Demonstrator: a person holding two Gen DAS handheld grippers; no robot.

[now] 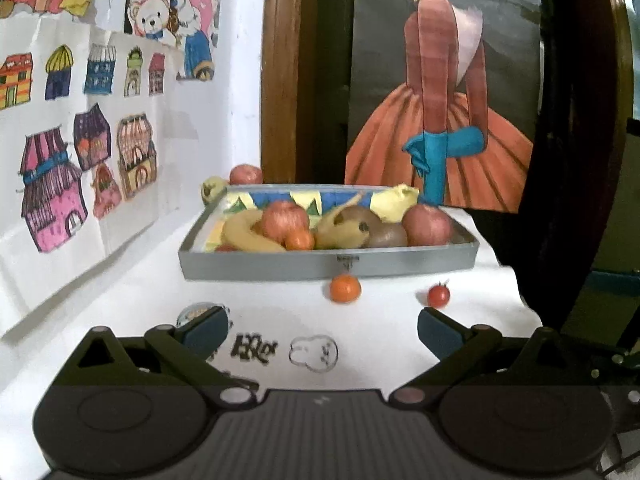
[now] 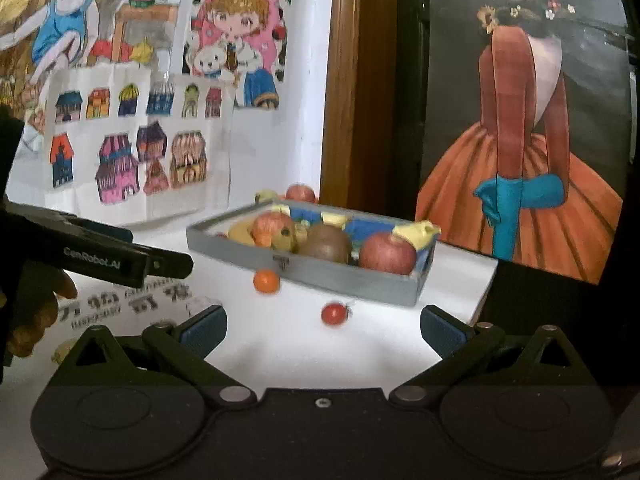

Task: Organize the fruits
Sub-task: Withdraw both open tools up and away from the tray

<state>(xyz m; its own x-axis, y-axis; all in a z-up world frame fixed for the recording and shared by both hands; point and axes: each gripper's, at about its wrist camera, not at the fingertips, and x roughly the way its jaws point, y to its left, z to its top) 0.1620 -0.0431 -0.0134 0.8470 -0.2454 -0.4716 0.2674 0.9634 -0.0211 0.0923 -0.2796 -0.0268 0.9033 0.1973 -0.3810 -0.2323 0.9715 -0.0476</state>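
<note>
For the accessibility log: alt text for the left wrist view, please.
The open left gripper hovers empty over a white table, facing a grey tray of apples, kiwis and a banana. A small orange and a cherry tomato lie loose before it.

A grey tray [image 1: 328, 266] of fruit sits on a white tabletop [image 1: 380, 332], holding a banana [image 1: 246, 236], apples and kiwis. A small orange [image 1: 345, 288] touches its front wall; a cherry tomato [image 1: 438, 295] lies nearby. The left gripper [image 1: 322, 328] hovers with jaws spread wide, empty.
</note>
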